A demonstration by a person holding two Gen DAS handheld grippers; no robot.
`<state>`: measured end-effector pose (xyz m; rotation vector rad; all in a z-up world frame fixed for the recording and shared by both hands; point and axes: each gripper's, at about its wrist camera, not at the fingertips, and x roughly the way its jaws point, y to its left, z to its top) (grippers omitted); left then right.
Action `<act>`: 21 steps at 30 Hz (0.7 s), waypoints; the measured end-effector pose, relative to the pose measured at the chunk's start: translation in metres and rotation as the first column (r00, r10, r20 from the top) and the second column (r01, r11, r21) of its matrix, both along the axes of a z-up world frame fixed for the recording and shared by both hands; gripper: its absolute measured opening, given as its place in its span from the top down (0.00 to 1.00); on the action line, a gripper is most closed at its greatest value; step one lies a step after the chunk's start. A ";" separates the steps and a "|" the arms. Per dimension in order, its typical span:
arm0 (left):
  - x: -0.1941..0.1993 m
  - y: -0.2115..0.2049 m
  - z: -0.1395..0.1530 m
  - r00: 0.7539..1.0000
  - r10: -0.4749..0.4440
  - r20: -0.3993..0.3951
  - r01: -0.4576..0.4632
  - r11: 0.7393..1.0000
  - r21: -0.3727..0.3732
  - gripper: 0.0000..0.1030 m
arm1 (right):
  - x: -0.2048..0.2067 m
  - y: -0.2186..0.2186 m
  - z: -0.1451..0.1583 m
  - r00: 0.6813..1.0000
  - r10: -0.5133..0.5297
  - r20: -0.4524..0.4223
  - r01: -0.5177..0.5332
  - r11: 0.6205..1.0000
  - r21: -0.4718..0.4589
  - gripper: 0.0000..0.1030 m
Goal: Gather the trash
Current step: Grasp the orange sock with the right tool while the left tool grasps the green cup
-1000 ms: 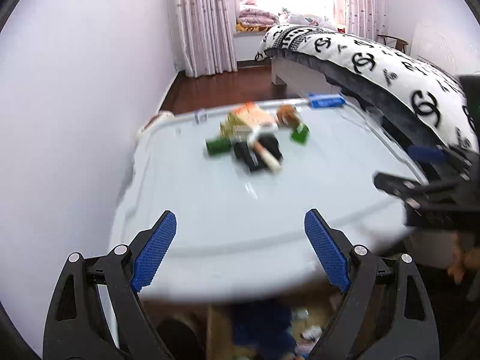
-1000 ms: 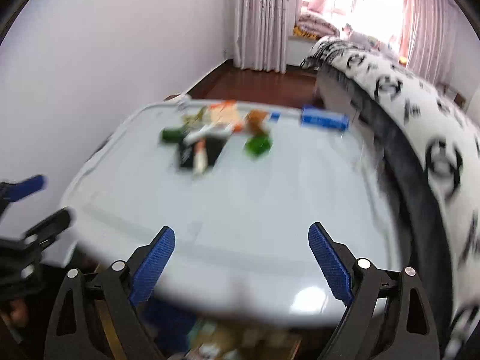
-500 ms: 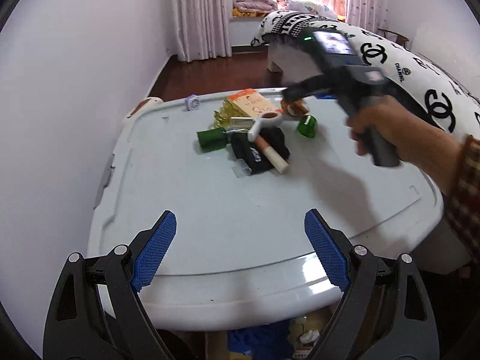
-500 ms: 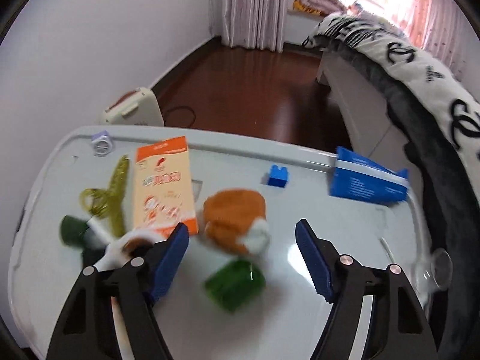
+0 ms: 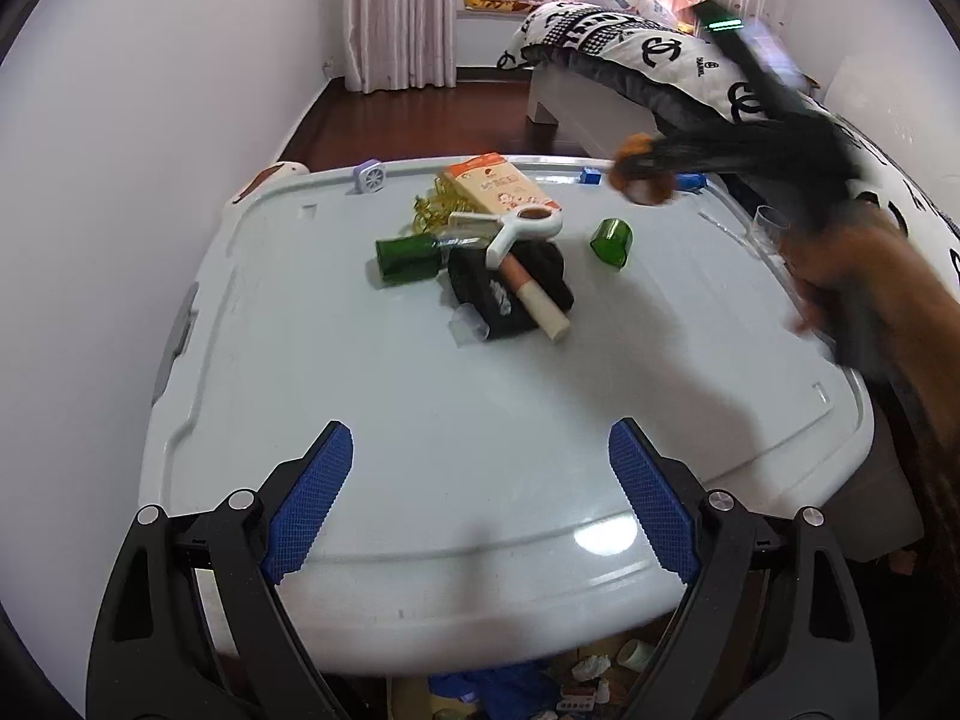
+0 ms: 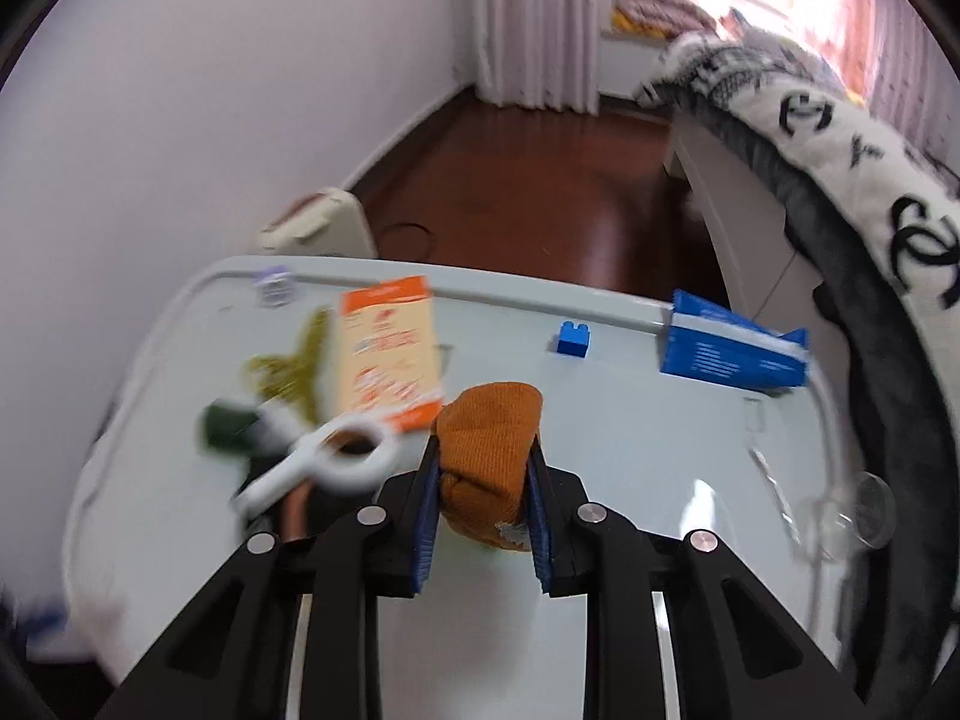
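Since a second ago your right gripper [image 6: 480, 504] has gone from hovering spread wide at the near edge of the pale grey lid [image 5: 420, 450] to the far side of it, and its jaws are closing with the orange knitted piece [image 6: 489, 450] between the blue pads. In the right wrist view both pads already press into the knit, which bulges above them; in the left wrist view the same orange piece [image 5: 645, 177] shows at the tip of the blurred black tool near the lid's far right corner, with your hand [image 5: 852, 282] behind it. Whether the piece is clear of the lid you cannot tell from either view.

Your left gripper [image 5: 480, 498] hangs over the near edge of the lid with its jaws spread wide and nothing between them.

On the lid, the remaining clutter sits in a cluster toward the far middle: a dark green bottle piece [image 5: 408, 255] lying on its side, a black cloth [image 5: 498, 294] with a white-handled tool [image 5: 516, 234] across it, an orange-and-cream packet [image 5: 501, 186] and gold ribbon [image 5: 435, 210] beside it. A small green cup [image 5: 612, 240] lies apart to the right of the cluster. A blue brick [image 6: 573, 339] and a blue box [image 6: 732, 354] rest along the far rim.
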<state>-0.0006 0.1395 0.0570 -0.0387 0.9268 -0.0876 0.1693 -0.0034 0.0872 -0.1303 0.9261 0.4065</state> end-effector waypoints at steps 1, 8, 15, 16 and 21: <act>0.011 -0.002 0.003 0.999 -0.032 -0.011 0.032 0.999 -0.013 0.17 | -0.017 -0.004 0.011 1.000 0.015 0.026 -0.015 1.000 -0.006 0.76; 0.093 -0.042 0.013 0.977 -0.209 0.034 0.207 0.977 0.061 0.17 | -0.116 -0.067 0.061 0.995 0.052 0.089 -0.051 0.999 -0.008 0.74; 0.168 -0.116 -0.030 0.949 -0.314 -0.038 0.316 0.947 0.061 0.24 | -0.160 -0.118 0.051 0.995 -0.032 0.090 0.025 0.996 0.083 0.72; 0.175 -0.122 -0.036 0.950 -0.308 -0.045 0.310 0.948 0.066 0.25 | -0.160 -0.120 0.050 0.995 -0.033 0.096 0.027 0.997 0.071 0.72; 0.205 -0.140 -0.064 0.954 -0.285 -0.092 0.295 0.947 0.127 0.28 | -0.159 -0.134 0.044 0.995 -0.037 0.089 0.030 0.996 0.080 0.70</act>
